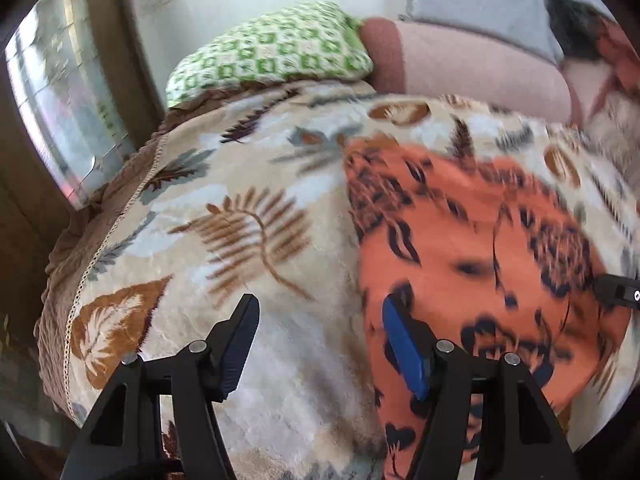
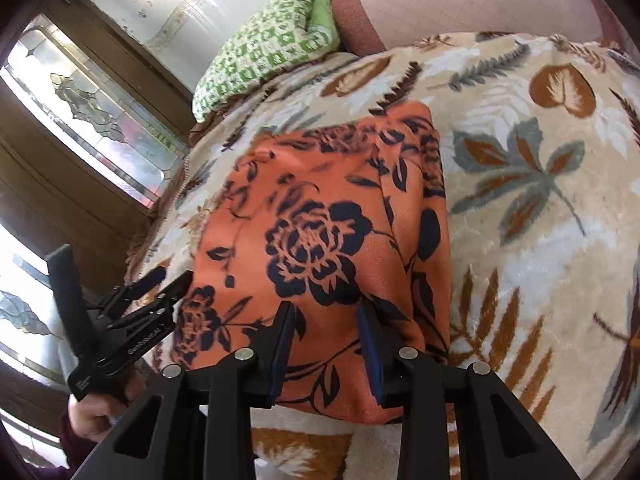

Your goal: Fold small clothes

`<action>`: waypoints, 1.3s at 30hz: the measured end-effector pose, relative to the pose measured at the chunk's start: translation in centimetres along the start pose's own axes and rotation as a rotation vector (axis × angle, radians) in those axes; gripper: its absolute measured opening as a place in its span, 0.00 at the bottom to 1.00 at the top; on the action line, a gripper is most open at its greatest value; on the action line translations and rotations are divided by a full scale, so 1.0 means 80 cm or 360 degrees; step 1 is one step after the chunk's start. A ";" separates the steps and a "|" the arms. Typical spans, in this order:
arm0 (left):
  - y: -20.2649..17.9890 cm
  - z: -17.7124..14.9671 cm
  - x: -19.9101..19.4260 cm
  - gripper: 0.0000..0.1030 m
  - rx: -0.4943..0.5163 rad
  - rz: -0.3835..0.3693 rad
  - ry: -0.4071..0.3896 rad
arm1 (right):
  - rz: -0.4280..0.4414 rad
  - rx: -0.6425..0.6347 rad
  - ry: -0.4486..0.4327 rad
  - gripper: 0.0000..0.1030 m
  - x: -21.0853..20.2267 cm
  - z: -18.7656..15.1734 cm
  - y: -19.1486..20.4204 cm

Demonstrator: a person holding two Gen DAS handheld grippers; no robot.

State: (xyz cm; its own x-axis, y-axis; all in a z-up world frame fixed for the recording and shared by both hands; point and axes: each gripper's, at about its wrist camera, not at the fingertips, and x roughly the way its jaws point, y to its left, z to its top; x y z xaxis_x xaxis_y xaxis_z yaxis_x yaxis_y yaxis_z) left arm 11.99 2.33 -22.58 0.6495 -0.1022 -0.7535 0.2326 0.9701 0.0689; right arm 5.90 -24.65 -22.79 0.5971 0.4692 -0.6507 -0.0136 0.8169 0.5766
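An orange garment with a dark flower print (image 1: 480, 264) (image 2: 328, 240) lies flat, folded into a rough rectangle, on a leaf-patterned blanket (image 1: 240, 216) (image 2: 540, 200). My left gripper (image 1: 320, 320) is open and empty, above the blanket at the garment's left edge; its right finger is over the orange cloth. It also shows in the right wrist view (image 2: 172, 276), at the garment's left side. My right gripper (image 2: 326, 312) is open over the garment's near edge, with nothing between the fingers. Its tip shows at the right edge of the left wrist view (image 1: 618, 292).
A green and white patterned pillow (image 1: 276, 48) (image 2: 264, 44) and a pink bolster (image 1: 472, 64) (image 2: 460, 4) lie at the bed's far end. A glass-panelled wooden door (image 2: 88, 112) stands left of the bed. The blanket's brown frilled edge (image 1: 68, 280) runs along the left.
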 end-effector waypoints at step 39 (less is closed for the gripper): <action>-0.032 0.053 -0.121 0.77 0.0018 0.0095 -0.0363 | -0.0036 -0.0114 0.0120 0.53 0.004 -0.019 0.026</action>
State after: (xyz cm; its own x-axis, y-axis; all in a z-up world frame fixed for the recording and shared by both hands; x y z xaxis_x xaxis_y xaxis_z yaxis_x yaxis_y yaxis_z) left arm 8.23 -0.11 -12.69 0.8089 -0.0928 -0.5806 0.1958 0.9736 0.1172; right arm 4.81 -22.28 -22.54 0.5360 0.4719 -0.7000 -0.0599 0.8484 0.5260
